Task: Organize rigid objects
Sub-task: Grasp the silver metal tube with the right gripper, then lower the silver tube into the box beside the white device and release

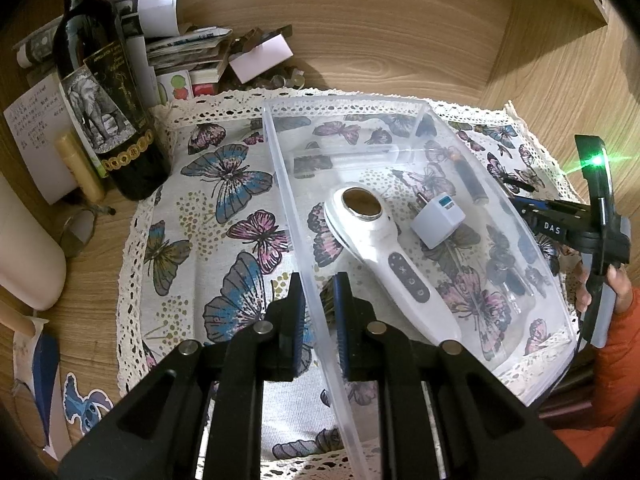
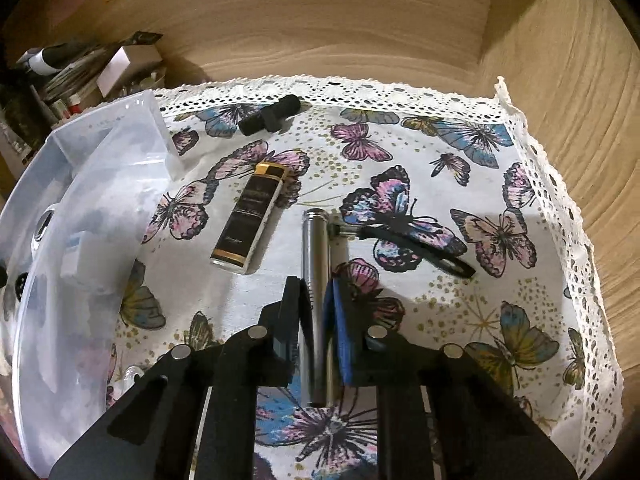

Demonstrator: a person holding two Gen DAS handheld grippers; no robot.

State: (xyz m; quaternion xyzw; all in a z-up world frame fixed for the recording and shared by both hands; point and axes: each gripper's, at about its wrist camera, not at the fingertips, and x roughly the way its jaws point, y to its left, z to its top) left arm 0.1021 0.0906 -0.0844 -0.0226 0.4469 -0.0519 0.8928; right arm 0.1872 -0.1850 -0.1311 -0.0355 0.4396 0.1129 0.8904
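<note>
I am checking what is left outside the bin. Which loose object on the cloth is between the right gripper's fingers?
The shiny metal cylinder: the right gripper is shut on it. The black-and-gold lighter and black clip lie untouched.

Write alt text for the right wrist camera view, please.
The right gripper is shut on a shiny metal cylinder lying on a butterfly tablecloth. A black-and-gold lighter and a clear plastic bin lie to its left.
</note>
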